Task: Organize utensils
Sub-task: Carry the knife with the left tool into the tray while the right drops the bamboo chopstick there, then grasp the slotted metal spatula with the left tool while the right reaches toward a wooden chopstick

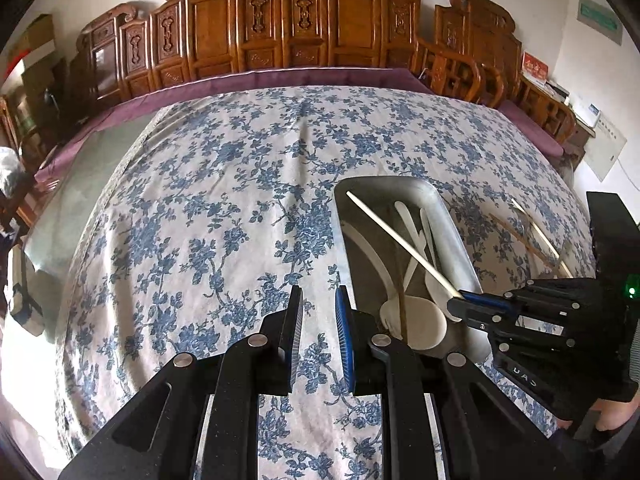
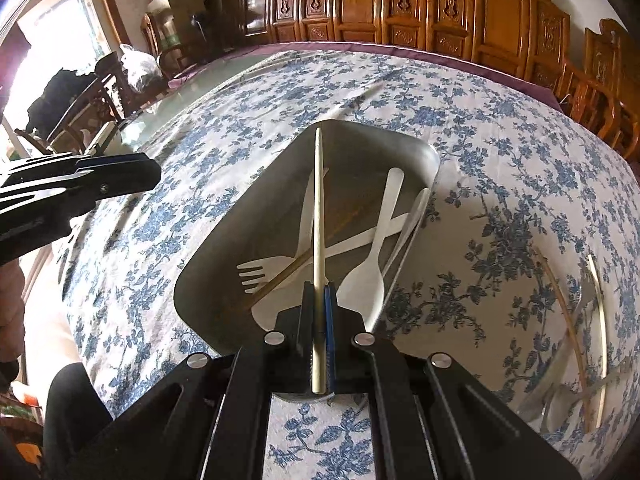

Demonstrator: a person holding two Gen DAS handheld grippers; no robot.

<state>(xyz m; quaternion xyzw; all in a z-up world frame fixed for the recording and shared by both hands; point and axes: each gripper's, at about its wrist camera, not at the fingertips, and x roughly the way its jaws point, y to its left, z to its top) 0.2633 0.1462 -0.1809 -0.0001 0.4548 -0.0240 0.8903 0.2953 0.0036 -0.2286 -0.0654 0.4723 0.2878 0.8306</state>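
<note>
Right gripper (image 2: 319, 300): clenched on pale chopstick (image 2: 318, 208) above metal tray (image 2: 424, 152).
Left gripper (image 1: 319, 300): released, empty.
Tray: white plastic fork (image 2: 260, 274), spoon (image 2: 366, 280).
Surface: floral tablecloth (image 1: 200, 200); carved wooden chairs (image 1: 280, 20) behind.

Bright window (image 2: 52, 32) glare at left; sharp frames, fisheye-warped edges.

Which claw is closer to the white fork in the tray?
Right. The right claw hovers over the tray, gripping a chopstick just beside the white fork. The left claw is outside the tray, over the tablecloth.
</note>
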